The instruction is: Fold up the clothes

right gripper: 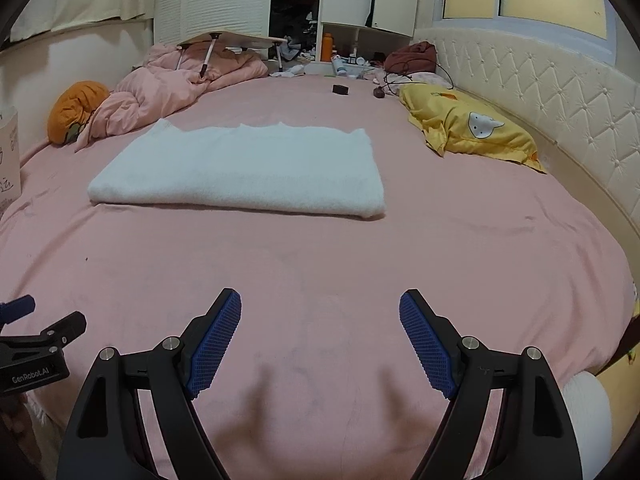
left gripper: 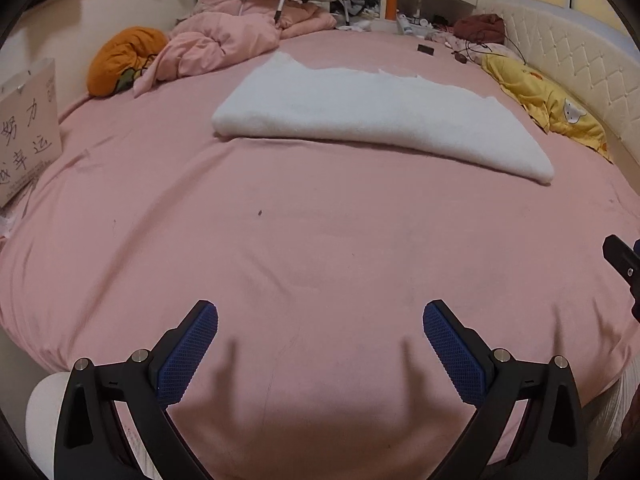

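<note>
A white, fluffy fabric piece folded into a flat rectangle lies on the pink bedsheet around the middle of the bed, its rounded fold edge facing the cameras and its uneven far edge toward the wardrobe. It rests alone, well apart from both tools. The left gripper hovers over the near part of the sheet with its blue-ribbed pads spread wide and nothing between them; the right gripper is the same — jaws wide apart, empty, above bare sheet. Each tool shows at the edge of the other's view. Behind the folded piece to the left, a crumpled pink duvet is heaped with a small folding bed table tilted on top of it, and an orange cushion sits just beside the heap. To the right, a yellow pillow with a white cat print lies against the cream quilted headboard. A white paper bag with handwritten characters stands at the left edge of the bed — partly cut off.
</note>
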`<action>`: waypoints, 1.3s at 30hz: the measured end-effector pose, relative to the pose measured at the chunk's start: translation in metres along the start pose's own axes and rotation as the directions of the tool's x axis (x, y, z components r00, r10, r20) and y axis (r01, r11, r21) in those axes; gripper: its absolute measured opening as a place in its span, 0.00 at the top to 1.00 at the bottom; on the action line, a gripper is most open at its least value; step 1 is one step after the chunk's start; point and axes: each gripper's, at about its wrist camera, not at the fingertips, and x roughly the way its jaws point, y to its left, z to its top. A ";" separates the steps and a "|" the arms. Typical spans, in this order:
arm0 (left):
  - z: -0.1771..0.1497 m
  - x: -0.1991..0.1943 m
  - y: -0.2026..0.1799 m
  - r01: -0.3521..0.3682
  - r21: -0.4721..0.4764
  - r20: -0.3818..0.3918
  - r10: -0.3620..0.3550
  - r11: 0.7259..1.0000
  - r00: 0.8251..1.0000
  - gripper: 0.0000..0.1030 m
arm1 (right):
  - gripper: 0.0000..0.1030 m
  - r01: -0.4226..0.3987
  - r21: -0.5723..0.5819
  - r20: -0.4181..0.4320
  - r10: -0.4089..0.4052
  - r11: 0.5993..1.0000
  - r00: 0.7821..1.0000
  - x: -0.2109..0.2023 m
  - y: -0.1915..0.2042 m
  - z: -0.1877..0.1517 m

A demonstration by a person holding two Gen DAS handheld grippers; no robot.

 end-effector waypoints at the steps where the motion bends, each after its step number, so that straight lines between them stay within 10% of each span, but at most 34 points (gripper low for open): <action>1: 0.002 0.000 0.001 0.001 -0.001 0.003 -0.001 1.000 1.000 0.00 | 0.21 -0.002 0.002 0.000 0.002 1.000 1.000 0.000 0.000 0.000; 39: 0.000 0.041 0.015 0.078 -0.107 -0.114 -0.090 0.991 0.989 0.00 | 0.21 -0.048 0.027 -0.094 0.051 0.998 0.994 0.036 0.004 0.000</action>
